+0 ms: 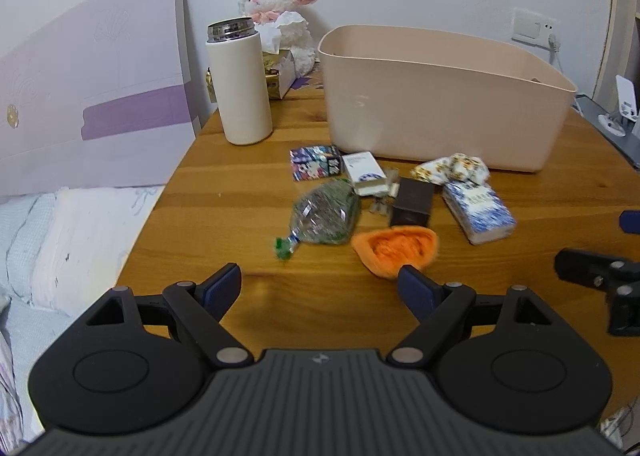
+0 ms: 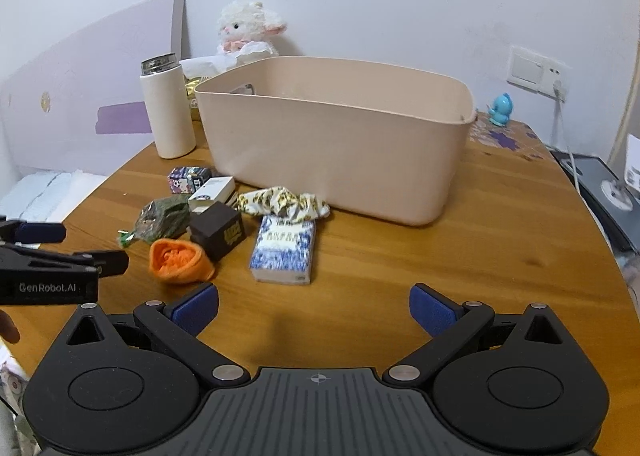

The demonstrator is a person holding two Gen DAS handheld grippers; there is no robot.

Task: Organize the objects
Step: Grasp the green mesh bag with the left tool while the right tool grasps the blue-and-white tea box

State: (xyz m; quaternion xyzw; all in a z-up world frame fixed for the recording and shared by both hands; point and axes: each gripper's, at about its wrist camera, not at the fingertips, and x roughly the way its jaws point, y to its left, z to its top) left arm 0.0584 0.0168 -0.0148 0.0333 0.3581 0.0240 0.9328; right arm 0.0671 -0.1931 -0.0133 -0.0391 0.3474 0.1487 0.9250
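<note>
A beige plastic bin [image 1: 440,103] [image 2: 336,143] stands at the back of the wooden table [image 1: 256,183]. In front of it lie small items: an orange sock [image 1: 396,250] [image 2: 180,260], a green crinkly packet [image 1: 326,211] [image 2: 162,217], a dark brown box [image 1: 412,201] [image 2: 218,230], a blue-white tissue pack [image 1: 478,209] [image 2: 284,250], a patterned cloth [image 1: 452,167] [image 2: 284,201], a white box [image 1: 364,171] [image 2: 212,187] and a colourful small box [image 1: 316,161] [image 2: 188,177]. My left gripper [image 1: 320,288] is open just before the sock. My right gripper [image 2: 314,310] is open and empty, short of the tissue pack.
A white thermos [image 1: 240,83] [image 2: 168,111], a plush lamb [image 1: 280,15] and a tissue box [image 1: 280,71] stand at the back left. A lilac board [image 1: 92,95] leans left, above a bed [image 1: 52,240]. A blue figurine [image 2: 500,109] stands back right.
</note>
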